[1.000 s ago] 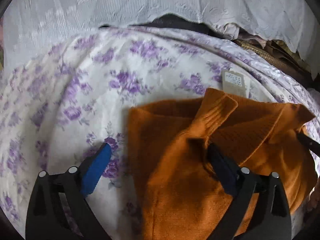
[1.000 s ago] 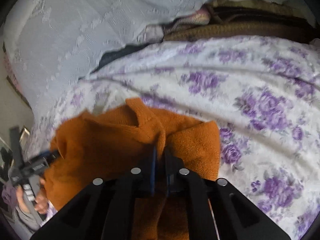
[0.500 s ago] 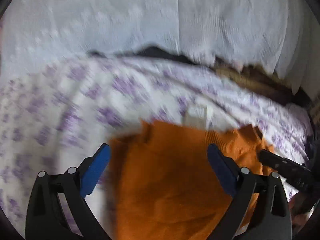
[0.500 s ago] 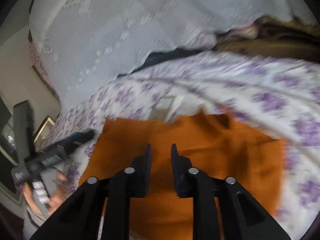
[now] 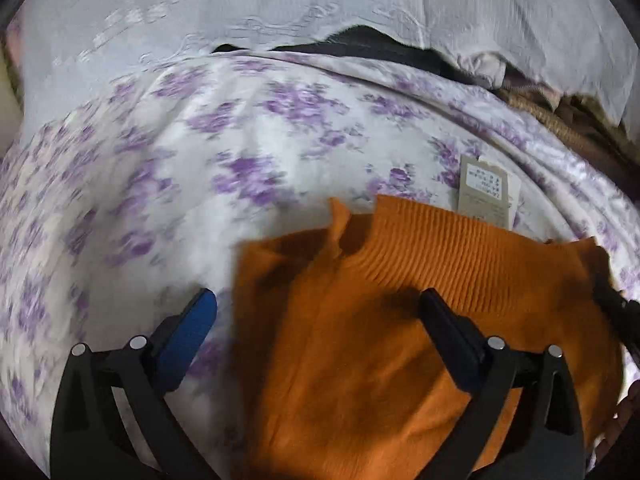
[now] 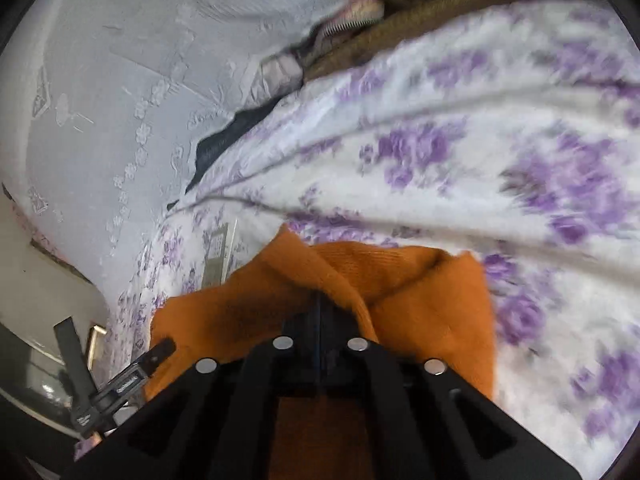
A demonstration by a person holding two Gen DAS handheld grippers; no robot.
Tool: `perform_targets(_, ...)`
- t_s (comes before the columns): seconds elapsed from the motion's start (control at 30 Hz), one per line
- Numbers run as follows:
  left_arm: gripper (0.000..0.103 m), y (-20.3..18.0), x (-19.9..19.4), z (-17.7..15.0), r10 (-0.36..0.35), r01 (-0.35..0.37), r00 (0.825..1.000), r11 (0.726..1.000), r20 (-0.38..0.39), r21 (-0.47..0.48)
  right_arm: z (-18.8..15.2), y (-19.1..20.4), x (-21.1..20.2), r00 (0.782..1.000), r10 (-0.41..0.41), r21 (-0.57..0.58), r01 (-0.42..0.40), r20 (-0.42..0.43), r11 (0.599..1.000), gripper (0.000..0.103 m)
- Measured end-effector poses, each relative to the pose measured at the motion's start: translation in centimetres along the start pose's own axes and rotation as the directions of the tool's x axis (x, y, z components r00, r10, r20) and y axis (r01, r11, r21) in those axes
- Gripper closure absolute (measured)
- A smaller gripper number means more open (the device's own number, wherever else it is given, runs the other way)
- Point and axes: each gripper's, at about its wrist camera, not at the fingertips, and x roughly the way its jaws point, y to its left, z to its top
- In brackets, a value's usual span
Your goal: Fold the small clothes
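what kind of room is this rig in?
Probably a bedroom at home. The orange sweater lies on a purple-flowered bedsheet, a white embossed cover rises behind it, and rumpled brown fabric is piled at the far edge. Nothing looks like a lab bench.

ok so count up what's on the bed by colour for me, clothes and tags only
Orange: 1, the sweater, pinched by the right hand-held gripper.
Beige: 1, the tag, lying on the sheet.
Total: 2
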Motion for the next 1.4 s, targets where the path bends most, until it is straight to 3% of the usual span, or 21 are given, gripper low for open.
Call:
perform_targets(0.03, 0.005, 0.2, -1.1, -0.3, -0.05, 0.05, 0.999, 0.999, 0.008, -0.005, -0.2, 0.9, -0.6, 1.0, 0.012, -0.029, -0.012, 0.007, 1.0, 0.094)
perform_targets(0.1, 0.004, 0.4, -3.1, -1.3, -0.128, 0.128, 0.991, 0.992, 0.028, 0.004, -1.9, 4.2, -2.2, 0.997, 0.077, -0.142, -0.077, -0.008, 0.987, 0.076)
perform_targets(0.13, 0.004, 0.0, -4.3, -2.2, -0.153, 0.152, 0.987, 0.988, 0.041, 0.033, -3.4, 6.0, -2.9, 0.995, 0.095, -0.205, -0.098, -0.025, 0.974, 0.064)
perform_targets(0.17, 0.004, -0.6, -4.8, -2.9, -0.151, 0.148, 0.988, 0.987, 0.044, 0.064, -4.7, 7.2, -2.9, 0.995, 0.09, -0.253, -0.099, -0.048, 0.962, 0.062)
perform_targets(0.2, 0.004, -1.3, -4.9, -3.5, -0.124, 0.12, 0.991, 0.988, 0.039, 0.098, -5.4, 7.9, -3.0, 0.995, 0.075, -0.281, -0.091, -0.068, 0.955, 0.062)
perform_targets(0.27, 0.004, -2.3, -3.3, -4.8, 0.017, -0.017, 1.0, 0.989, 0.003, 0.149, -7.1, 8.3, -1.5, 0.994, -0.019, -0.332, -0.018, -0.11, 0.943, 0.062)
perform_targets(0.3, 0.004, -2.1, -1.6, -5.4, 0.028, -0.021, 0.999, 0.989, -0.042, 0.143, -7.4, 7.5, -0.6, 0.991, -0.052, -0.334, 0.008, -0.121, 0.943, 0.065)
perform_targets(0.37, 0.004, -0.1, -0.8, -5.4, -0.073, 0.077, 0.995, 0.996, -0.066, 0.051, -6.6, 5.1, -0.5, 0.993, -0.035, -0.253, 0.005, -0.113, 0.968, 0.103)
perform_targets(0.47, 0.004, 1.6, -2.4, -5.2, -0.079, 0.079, 0.996, 0.997, -0.045, -0.006, -5.6, 2.0, -2.8, 0.996, 0.017, -0.11, -0.027, -0.087, 0.994, 0.103)
perform_targets(0.5, 0.004, 1.8, -3.1, -5.5, -0.068, 0.067, 0.997, 0.998, -0.028, -0.015, -5.9, 2.0, -3.9, 0.998, 0.004, -0.107, -0.011, -0.059, 0.994, 0.098)
perform_targets(0.57, 0.004, 1.5, -4.9, -6.2, -0.068, 0.068, 0.998, 0.998, 0.001, -0.003, -6.7, 3.3, -5.5, 1.0, -0.008, -0.169, 0.004, -0.023, 0.986, 0.073)
perform_targets(0.63, 0.004, 0.6, -6.4, -7.0, -0.071, 0.07, 0.997, 0.997, 0.031, 0.041, -7.8, 4.9, -6.6, 1.0, -0.004, -0.236, 0.003, -0.003, 0.972, 0.064)
perform_targets(0.77, 0.004, -1.5, -4.7, -8.9, 0.086, -0.087, 0.996, 0.987, 0.01, 0.139, -10.8, 6.5, -4.2, 0.989, -0.135, -0.367, 0.103, -0.062, 0.925, 0.059)
perform_targets(0.9, 0.004, -0.7, -4.3, -9.1, 0.056, -0.055, 0.998, 0.995, -0.012, 0.089, -10.9, 6.5, -5.0, 0.99, -0.137, -0.363, 0.118, -0.028, 0.924, 0.059)
perform_targets(0.97, 0.004, -0.6, -5.7, -8.5, 0.04, -0.042, 0.999, 0.996, 0.027, 0.077, -9.9, 7.2, -6.3, 0.995, -0.091, -0.364, 0.095, 0.028, 0.926, 0.059)
perform_targets(1.03, 0.004, -1.0, -6.6, -6.9, 0.045, -0.05, 0.997, 0.996, 0.068, 0.075, -7.8, 8.3, -6.5, 0.987, -0.138, -0.371, 0.158, 0.079, 0.915, 0.056)
perform_targets(1.1, 0.004, -1.8, -6.4, -5.0, 0.058, -0.064, 0.995, 0.994, 0.08, 0.083, -5.5, 8.8, -5.2, 0.985, -0.158, -0.361, 0.174, 0.074, 0.916, 0.049)
perform_targets(1.17, 0.004, -3.0, -5.1, -2.9, 0.087, -0.095, 0.993, 0.99, 0.08, 0.105, -3.2, 8.8, -2.6, 0.981, -0.189, -0.334, 0.192, 0.043, 0.923, 0.046)
perform_targets(1.3, 0.004, -4.1, -0.5, -0.7, 0.167, -0.167, 0.986, 0.979, 0.012, 0.114, -2.8, 6.7, 1.8, 0.965, -0.263, -0.308, 0.248, -0.005, 0.918, 0.043)
perform_targets(1.33, 0.004, -4.1, 1.4, -1.0, 0.187, -0.183, 0.982, 0.975, -0.018, 0.123, -3.1, 6.5, 2.1, 0.968, -0.248, -0.329, 0.244, 0.03, 0.912, 0.041)
perform_targets(1.4, 0.004, -3.4, 1.8, -1.6, 0.139, -0.141, 0.99, 0.987, 0.022, 0.081, -3.9, 6.7, 1.5, 0.967, -0.252, -0.354, 0.252, 0.046, 0.901, 0.04)
